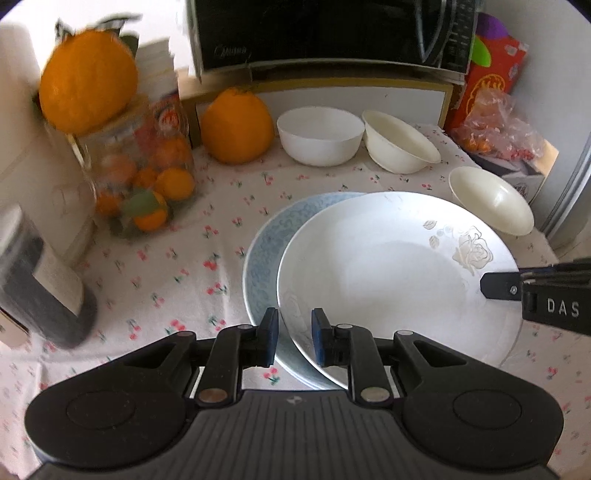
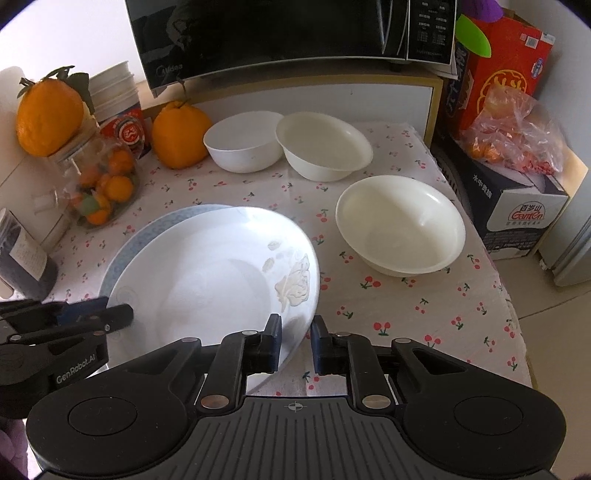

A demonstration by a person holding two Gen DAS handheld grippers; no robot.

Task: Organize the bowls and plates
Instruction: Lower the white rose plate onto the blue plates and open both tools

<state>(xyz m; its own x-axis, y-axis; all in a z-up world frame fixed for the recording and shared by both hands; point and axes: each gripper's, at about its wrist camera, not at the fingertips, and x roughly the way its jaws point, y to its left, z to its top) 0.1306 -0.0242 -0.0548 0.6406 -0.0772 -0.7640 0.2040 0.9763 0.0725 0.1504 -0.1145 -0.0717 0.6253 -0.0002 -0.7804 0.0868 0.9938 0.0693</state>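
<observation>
A white plate with a rose print (image 1: 388, 273) (image 2: 221, 280) lies tilted on a pale blue plate (image 1: 266, 240) (image 2: 147, 230) on the cherry-print tablecloth. My left gripper (image 1: 294, 334) is narrowly open, its fingers either side of the white plate's near-left rim. My right gripper (image 2: 296, 341) is narrowly open around the plate's near-right rim; it also shows in the left wrist view (image 1: 495, 286). A white bowl (image 1: 319, 134) (image 2: 243, 142) and a cream bowl (image 1: 400, 142) (image 2: 323, 146) stand at the back. Another cream bowl (image 1: 491, 199) (image 2: 400, 229) stands right of the plates.
A microwave (image 2: 288, 33) sits on a shelf at the back. A large orange (image 2: 179, 134), a jar of small oranges (image 2: 99, 188) topped by another orange, and a dark cylinder (image 2: 22, 254) stand at the left. Boxes and a plastic bag (image 2: 517, 136) crowd the right edge.
</observation>
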